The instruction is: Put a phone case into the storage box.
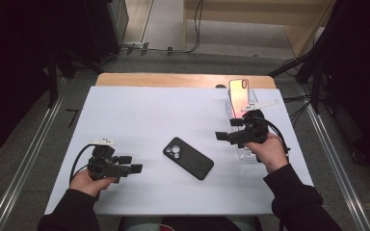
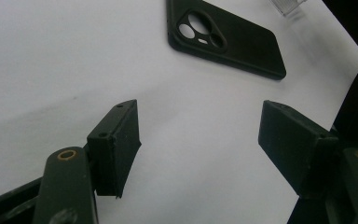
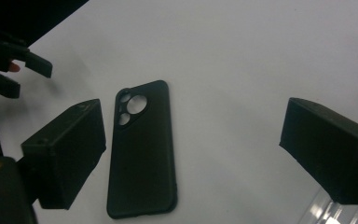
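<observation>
While both grippers hover off the white table (image 1: 139,110), black phone case (image 1: 188,158) lies flat mid-table between them, camera cutout up. Left gripper (image 1: 131,164) jaws spread wide, empty. Right gripper (image 1: 224,136) likewise gaping, empty, near a clear stand (image 1: 248,153) holding a phone (image 1: 239,95).

High view looks down; both gripper views, low, share the phone case (image 1: 188,158)

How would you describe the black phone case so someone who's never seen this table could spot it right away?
Look at the white table and find its middle, between the left gripper and the right gripper. There the black phone case lies flat and askew, camera cutouts at its far-left end. Unlike the pinkish phone propped on the clear stand at the far right, it is matte black and lying down.
</observation>
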